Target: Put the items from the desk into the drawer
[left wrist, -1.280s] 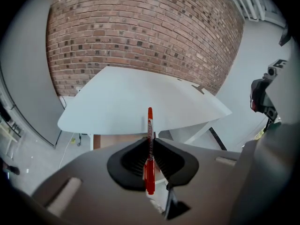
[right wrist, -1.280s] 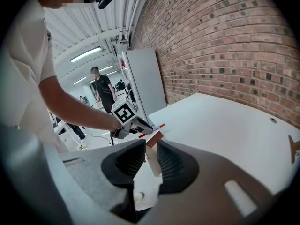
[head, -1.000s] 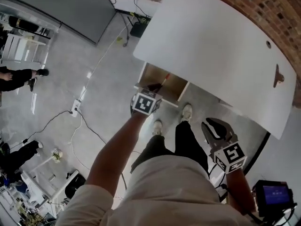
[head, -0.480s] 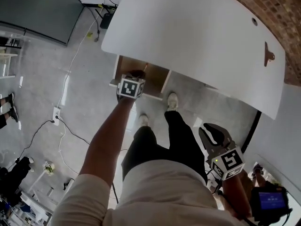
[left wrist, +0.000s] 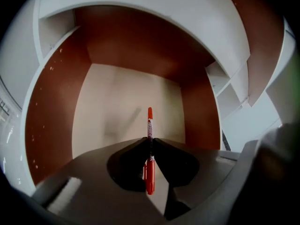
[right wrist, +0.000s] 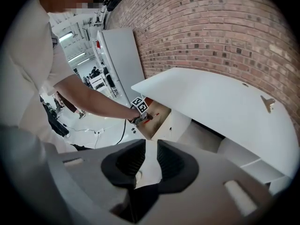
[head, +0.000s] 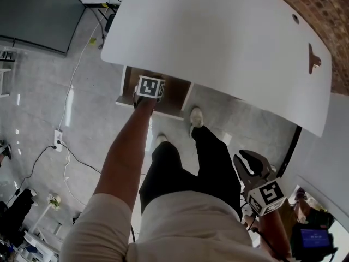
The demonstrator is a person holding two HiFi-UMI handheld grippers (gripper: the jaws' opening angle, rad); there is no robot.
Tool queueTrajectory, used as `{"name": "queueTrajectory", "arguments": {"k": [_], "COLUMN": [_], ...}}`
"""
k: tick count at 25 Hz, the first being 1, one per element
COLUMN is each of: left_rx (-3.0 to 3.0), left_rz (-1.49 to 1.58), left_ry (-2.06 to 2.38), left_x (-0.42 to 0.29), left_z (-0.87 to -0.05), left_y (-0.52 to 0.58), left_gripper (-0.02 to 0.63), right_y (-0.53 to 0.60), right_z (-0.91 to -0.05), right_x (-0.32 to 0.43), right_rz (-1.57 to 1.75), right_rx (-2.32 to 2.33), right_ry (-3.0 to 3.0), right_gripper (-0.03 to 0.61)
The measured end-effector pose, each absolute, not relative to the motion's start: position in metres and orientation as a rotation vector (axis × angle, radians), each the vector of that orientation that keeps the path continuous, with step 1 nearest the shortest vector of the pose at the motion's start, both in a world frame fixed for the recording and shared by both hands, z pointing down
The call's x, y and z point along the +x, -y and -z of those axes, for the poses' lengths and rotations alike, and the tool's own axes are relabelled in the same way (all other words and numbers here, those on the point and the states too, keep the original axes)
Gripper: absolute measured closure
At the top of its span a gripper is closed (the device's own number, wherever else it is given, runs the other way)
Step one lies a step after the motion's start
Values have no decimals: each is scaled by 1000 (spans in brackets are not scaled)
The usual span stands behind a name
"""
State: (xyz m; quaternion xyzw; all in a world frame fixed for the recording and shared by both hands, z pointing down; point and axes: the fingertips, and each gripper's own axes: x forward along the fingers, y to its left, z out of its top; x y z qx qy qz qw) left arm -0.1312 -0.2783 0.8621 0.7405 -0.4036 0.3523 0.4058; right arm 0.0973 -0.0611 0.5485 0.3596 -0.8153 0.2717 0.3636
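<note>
Open drawer (left wrist: 55,111) sits under the counter's (head: 218,42) near-left corner. Left gripper (left wrist: 150,140) jaws pinch an orange marker (left wrist: 150,121) over the drawer floor. Right gripper (right wrist: 151,147) jaws stand slightly spread. Grey floor (head: 82,108) below.

The left gripper (left wrist: 149,144) pinches an orange marker (left wrist: 149,150) over the open drawer (left wrist: 126,102).

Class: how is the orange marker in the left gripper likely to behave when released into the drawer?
The marker is probably stiff: it juts straight from the narrow pinch of the left gripper. Being slim, it seems light. Its round barrel may roll on the flat floor of the drawer, though the cap clip might stop it.
</note>
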Motion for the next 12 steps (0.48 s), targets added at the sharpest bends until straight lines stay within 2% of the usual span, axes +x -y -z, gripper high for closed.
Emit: {"name": "queueTrajectory", "arguments": {"k": [12], "left_rx": [1802], "left_rz": [-943], "left_ry": [951], "left_x": [-122], "left_z": [-890], "left_y": [281], "left_gripper": [546], "right_y": [64], "right_z": [-561], "right_x": [112], "right_rz": [-722], "right_rx": [929], "right_ry": [2082], "right_gripper": [512]}}
